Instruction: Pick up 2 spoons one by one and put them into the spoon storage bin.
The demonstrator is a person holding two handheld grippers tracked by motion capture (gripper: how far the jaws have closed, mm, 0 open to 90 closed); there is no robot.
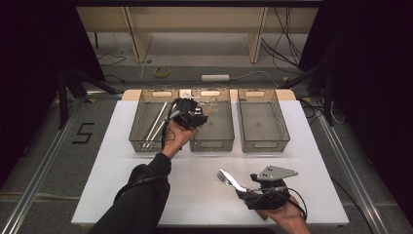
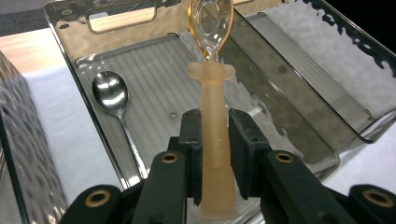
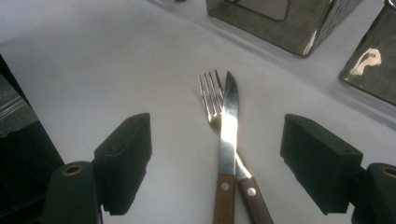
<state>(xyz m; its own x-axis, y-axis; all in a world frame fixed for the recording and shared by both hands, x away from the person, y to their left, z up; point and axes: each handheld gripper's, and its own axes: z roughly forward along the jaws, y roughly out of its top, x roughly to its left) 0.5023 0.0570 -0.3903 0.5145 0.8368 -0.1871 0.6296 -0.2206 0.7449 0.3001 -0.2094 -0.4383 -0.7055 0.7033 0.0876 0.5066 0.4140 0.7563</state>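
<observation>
Gripping translucent orange plastic spoon [image 2: 212,140], frosted handle, clear glossy bowl.

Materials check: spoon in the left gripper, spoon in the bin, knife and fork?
Held spoon: looks like translucent orange-tinted plastic; frosted matte handle, clear glossy bowl. Bin spoon: polished metal, probably steel, with mirror reflections. Knife and fork: bright metal blade and tines with strong glare; brown handles with metal rivets, wood by the look, though possibly wood-look plastic.
</observation>
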